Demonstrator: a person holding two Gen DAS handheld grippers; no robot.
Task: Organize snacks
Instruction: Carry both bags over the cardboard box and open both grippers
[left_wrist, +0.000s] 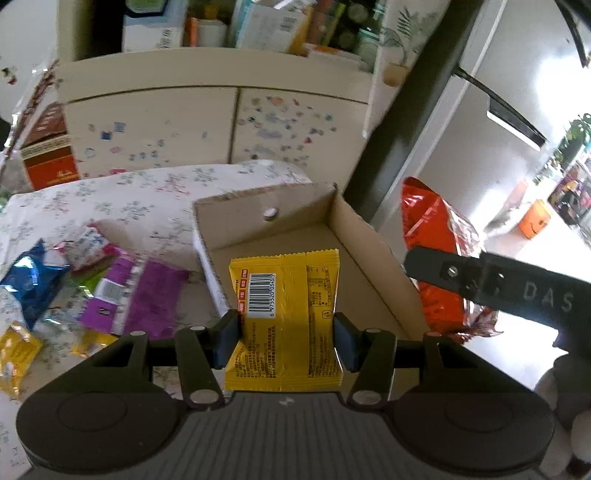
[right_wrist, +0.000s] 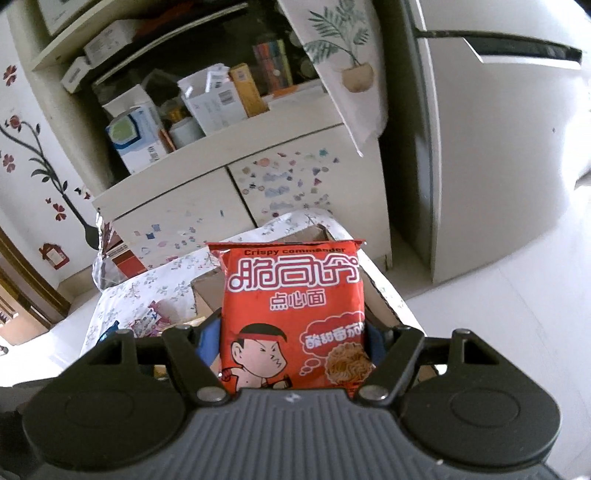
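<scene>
A floral cloth is covering the worktop, with a cardboard box sitting at its far edge before a stickered cabinet. The left hand-held gripper is clamping a yellow packet; the right hand-held gripper is gripping a red noodle packet.

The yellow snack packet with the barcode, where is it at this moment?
In the left wrist view the yellow snack packet sits clamped in the left gripper, above the open cardboard box, with the red noodle bag to its right.
</scene>
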